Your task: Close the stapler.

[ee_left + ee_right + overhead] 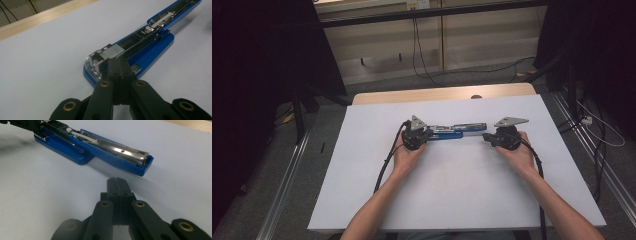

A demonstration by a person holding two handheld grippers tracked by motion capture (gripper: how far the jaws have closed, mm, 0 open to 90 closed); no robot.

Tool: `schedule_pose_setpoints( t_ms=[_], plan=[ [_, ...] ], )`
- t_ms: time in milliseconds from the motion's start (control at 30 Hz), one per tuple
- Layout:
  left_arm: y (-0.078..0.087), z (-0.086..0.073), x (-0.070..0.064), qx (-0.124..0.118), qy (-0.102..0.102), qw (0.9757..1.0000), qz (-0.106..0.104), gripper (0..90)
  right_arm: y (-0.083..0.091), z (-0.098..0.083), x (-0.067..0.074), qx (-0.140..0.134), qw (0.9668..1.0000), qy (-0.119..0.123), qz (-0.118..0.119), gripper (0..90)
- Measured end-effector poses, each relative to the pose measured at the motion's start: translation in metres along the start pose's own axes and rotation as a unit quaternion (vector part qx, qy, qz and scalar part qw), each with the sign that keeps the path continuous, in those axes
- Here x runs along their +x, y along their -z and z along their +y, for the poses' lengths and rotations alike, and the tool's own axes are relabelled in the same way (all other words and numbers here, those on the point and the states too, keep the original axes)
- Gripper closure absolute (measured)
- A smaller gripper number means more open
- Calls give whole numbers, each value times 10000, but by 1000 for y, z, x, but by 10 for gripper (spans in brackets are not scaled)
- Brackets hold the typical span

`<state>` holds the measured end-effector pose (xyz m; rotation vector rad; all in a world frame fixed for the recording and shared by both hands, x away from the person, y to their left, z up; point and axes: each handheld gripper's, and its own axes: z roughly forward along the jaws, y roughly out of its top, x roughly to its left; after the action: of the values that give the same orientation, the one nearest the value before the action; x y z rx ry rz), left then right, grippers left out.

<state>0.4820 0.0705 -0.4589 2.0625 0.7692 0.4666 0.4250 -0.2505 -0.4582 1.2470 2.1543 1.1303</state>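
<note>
Left gripper view, blue stapler (150,47) folded open, metal magazine bared; both claws closed, empty.

My left gripper (119,65) hides part of the stapler (140,47); the frame edge clips the stapler's far end.

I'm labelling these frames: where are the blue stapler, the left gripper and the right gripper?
blue stapler (117,161), right gripper view, on its swung-open top arm.
left gripper (119,61), left gripper view, at its shut jaw tips.
right gripper (117,180), right gripper view, at its shut jaw tips.
</note>
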Motion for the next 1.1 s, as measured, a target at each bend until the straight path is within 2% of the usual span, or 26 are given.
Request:
schedule_pose_setpoints(
  t_ms=[67,167,300,367,533,667,733,1033,1100],
  plan=[
    [0,0,1,-1,15,10000,-60,900,-2,1,0,7,10000,7,-13,900],
    [0,0,0,3,-4,10000,-37,900,-4,5,-3,8,10000,9,-45,900],
    [0,0,0,-24,20,10000,-43,900,-8,6,-7,155,9998,-27,-140,900],
    [0,-1,1,-19,-40,10000,-54,900,-9,5,-8,151,9998,-65,-147,900],
    [0,-1,0,3,-62,10000,-22,900,-11,5,-8,179,9996,-95,-176,900],
    [0,-1,0,-31,11,10000,-44,900,-14,4,-8,313,9990,-122,-300,900],
    [0,-1,0,-6,-15,10000,-28,900,-16,5,-9,366,9987,-114,-335,900],
    [0,-1,1,-16,-28,10000,-65,900,-20,7,-7,393,9984,-83,-391,900],
    [0,-2,1,-33,24,10000,-84,900,-20,8,-7,403,9983,-98,-404,900]
  ],
)
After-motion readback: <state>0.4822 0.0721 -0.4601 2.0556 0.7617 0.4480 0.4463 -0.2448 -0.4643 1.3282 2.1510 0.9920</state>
